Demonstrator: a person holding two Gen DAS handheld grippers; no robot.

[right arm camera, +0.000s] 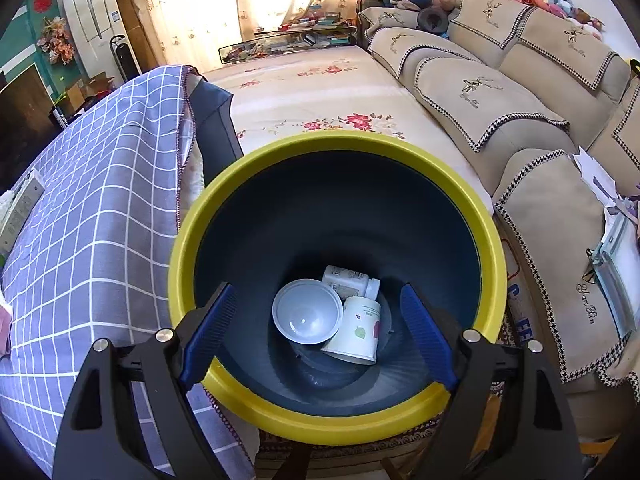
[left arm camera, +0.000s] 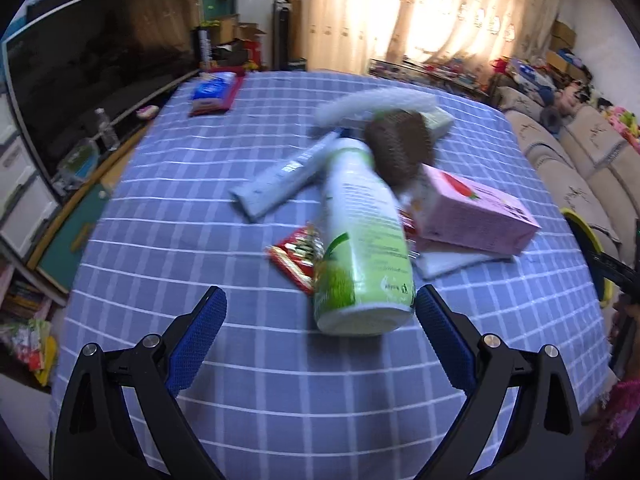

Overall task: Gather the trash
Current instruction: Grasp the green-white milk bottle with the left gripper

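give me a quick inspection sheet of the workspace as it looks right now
surface: table under blue checked cloth
job's things: green bottle lying on red wrapper; pink carton, grey tube, brown brush close by; yellow-rimmed bin holds white bowl, paper cup, white bottle
clutter: blue packet at far edge
grippers: left tool open, bottle base between fingers, untouched; right tool open over bin, empty
cables: nothing seen
surroundings: sofa, curtains, dark TV

1. Sofa cover [right arm camera: 576,280], right wrist view: embroidered script is reading roughly "Yan Xin"; uncertain.
2. Green-and-white bottle [left arm camera: 360,240]: label print is blurring, unreadable.
3. White bottle in bin [right arm camera: 346,280]: label print is showing too small to read.
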